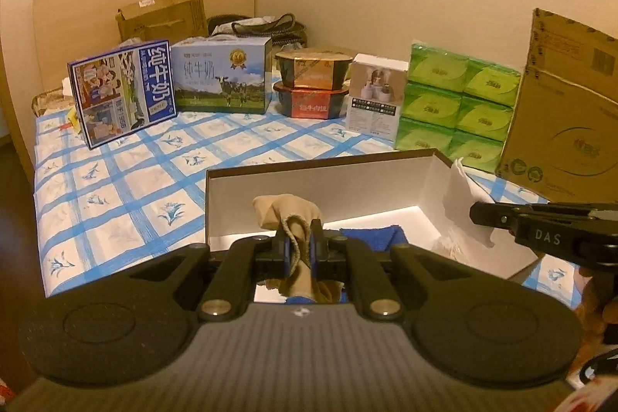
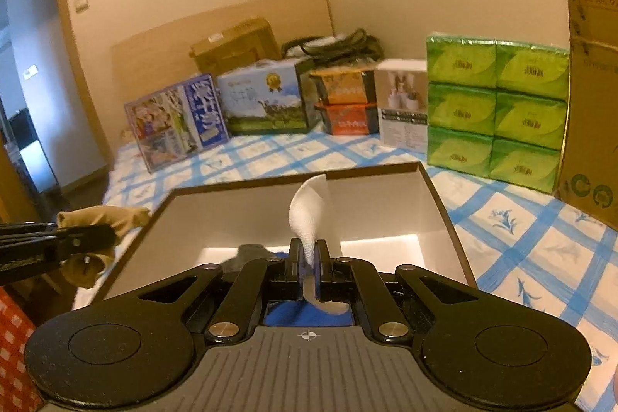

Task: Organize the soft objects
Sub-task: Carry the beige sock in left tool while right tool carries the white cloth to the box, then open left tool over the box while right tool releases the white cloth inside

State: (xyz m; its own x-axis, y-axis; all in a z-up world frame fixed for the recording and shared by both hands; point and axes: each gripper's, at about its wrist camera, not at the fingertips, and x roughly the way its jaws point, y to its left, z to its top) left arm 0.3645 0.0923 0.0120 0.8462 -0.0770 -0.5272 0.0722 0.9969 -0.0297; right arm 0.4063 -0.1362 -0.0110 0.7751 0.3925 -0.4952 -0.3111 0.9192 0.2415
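An open white shoe box (image 1: 340, 188) with a brown rim sits on the blue-checked bedspread; it also shows in the right wrist view (image 2: 239, 219). My left gripper (image 1: 298, 246) is shut on a tan sock (image 1: 286, 215), held over the box's near left edge; the sock also shows in the right wrist view (image 2: 96, 219). My right gripper (image 2: 308, 263) is shut on a white cloth (image 2: 309, 215) over the box; the cloth also shows in the left wrist view (image 1: 463, 203). A blue cloth (image 1: 378, 236) lies on the box floor.
At the back stand two milk cartons (image 1: 123, 91), stacked food tubs (image 1: 313, 87), a small white box (image 1: 374, 99), green tissue packs (image 1: 455, 107) and a tall cardboard box (image 1: 560, 111). A wooden headboard (image 1: 77, 10) and a wall are behind.
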